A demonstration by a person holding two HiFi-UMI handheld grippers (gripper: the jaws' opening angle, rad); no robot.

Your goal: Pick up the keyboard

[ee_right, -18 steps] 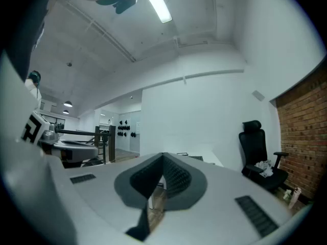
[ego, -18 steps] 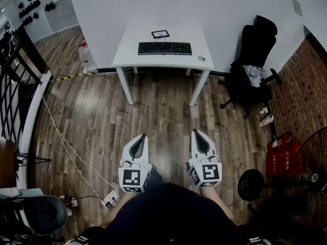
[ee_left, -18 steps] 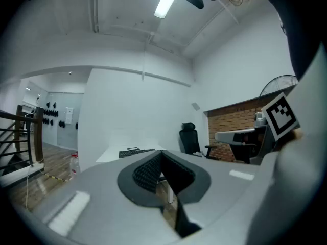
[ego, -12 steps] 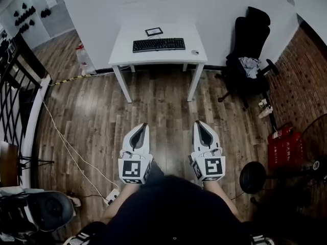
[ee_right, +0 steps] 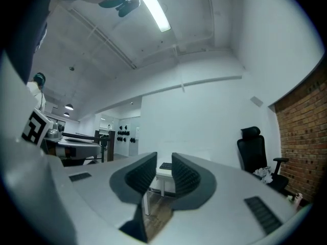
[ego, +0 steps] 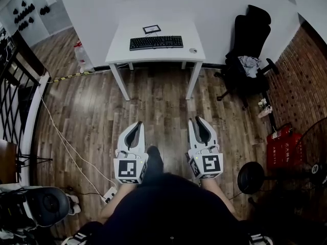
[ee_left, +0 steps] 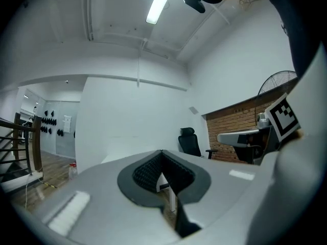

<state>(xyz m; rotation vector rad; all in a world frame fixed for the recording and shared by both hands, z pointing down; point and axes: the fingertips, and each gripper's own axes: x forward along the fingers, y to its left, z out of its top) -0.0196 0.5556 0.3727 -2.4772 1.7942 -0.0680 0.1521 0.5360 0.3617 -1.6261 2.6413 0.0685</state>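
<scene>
A bare wood floor [ego: 163, 101] stretches from the person to the desk [ego: 120, 52], which stands against the wall well ahead; a black chair [ego: 250, 40] sits off the desk's right side and a cable [ego: 61, 139] trails off its left, neither across the straight path to the desk's front; the left gripper [ego: 136, 129], jaws pressed together and empty, and the right gripper [ego: 199, 126], jaws a narrow slit apart with nothing between them, are held level, side by side, well short of the desk and aimed at it; the keyboard [ego: 156, 42] lies mid-desk, its long axis running side to side across the approach, neither gripper plainly nearer; a small frame [ego: 152, 29] lies just behind it; a small round object [ego: 192, 50], too small to identify, lies near the desk's right front corner.
</scene>
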